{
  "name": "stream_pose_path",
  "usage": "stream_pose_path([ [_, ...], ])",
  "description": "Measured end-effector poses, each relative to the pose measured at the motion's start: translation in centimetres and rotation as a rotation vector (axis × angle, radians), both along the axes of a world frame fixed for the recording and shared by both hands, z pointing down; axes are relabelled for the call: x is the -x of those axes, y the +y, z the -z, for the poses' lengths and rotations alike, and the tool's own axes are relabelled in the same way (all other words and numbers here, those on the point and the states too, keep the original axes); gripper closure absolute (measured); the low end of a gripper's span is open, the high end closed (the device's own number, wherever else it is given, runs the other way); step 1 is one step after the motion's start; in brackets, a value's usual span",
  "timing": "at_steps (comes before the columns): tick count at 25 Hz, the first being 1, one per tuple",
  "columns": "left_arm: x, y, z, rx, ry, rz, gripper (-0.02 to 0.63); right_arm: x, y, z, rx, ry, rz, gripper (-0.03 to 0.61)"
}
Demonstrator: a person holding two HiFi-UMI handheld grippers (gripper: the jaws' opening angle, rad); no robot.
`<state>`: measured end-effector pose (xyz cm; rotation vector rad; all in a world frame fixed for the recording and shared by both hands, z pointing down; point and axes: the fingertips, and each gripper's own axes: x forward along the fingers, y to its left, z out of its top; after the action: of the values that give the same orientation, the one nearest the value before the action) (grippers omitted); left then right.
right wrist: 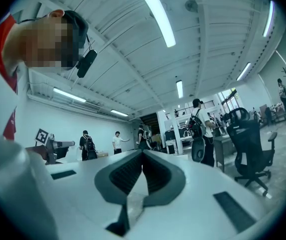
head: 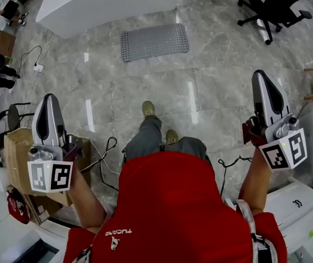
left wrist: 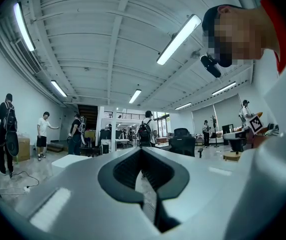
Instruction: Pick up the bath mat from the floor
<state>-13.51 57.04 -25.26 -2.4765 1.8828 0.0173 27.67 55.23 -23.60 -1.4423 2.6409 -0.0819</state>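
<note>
Standing on the grey stone floor (head: 222, 92), we hold the left hand-held gripper (head: 49, 100) at 9 o'clock and the right hand-held gripper (head: 261, 78) at 3 o'clock, both clenched tight on nothing. The bath mat (head: 154, 41) lies flat at 12 o'clock, ahead of our shoes (head: 148, 109), well apart from both grippers and near a white block (head: 107, 1).

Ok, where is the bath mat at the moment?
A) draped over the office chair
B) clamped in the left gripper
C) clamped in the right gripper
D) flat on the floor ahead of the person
D: the head view shows the grey bath mat lying flat on the floor beyond the shoes, while the left gripper and right gripper have shut, empty jaws.
</note>
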Motion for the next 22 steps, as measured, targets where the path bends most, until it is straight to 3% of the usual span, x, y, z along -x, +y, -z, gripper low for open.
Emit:
stream_pose_path([
  [11, 1.0, -4.8, -0.7, -0.024, -0.001, -0.010, 0.609, -0.2, -3.3, -0.2, -0.009, 0.035, -0.037, 0.577],
  [22, 4.0, -14.2, -0.8, -0.016, -0.004, -0.010, 0.609, 2.8, -12.8, 0.7, -0.002, 0.063, -0.042, 0.577],
])
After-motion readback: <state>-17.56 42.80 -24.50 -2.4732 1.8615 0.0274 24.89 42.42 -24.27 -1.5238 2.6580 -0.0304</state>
